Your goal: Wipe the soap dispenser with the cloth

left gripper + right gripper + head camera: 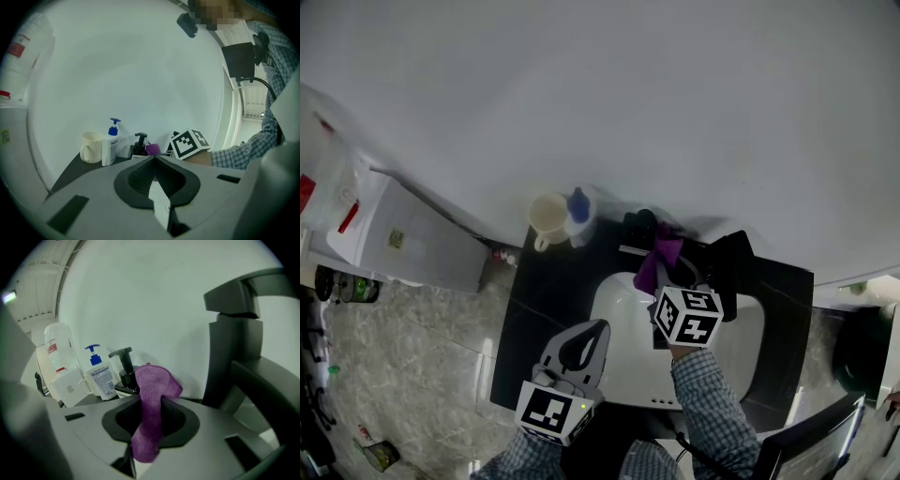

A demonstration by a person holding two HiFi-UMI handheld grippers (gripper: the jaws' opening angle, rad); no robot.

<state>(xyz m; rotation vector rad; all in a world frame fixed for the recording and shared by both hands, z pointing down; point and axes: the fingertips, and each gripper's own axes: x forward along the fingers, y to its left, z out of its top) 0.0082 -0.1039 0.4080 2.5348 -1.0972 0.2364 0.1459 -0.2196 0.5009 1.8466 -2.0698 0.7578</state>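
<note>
A black soap dispenser (123,372) with a pump top is set on the dark countertop (534,300) just behind the back rim of the white sink (609,302), close to the wall. A purple cloth (151,416) is pinched between the jaws of the right gripper (149,401). Its upper fold is bunched above the jaw tips and its tail is draped down between the jaws. The cloth is held over the back edge of the sink, right beside the dispenser. Whether the two are touching cannot be told.

The right gripper is held above the middle of the sink, with its marker cube (686,315) facing up and a checked sleeve (711,412) seen behind it. The left gripper (154,157) is held over the front left rim of the sink. Its jaws are pressed together at the tips and nothing is held between them.

Behind the sink's back left corner, a white bottle with a blue pump (109,148) is placed, and a cream mug (91,147) is set just beyond it, farther from the sink. A dark faucet (234,343) is mounted at the sink's back right.
</note>
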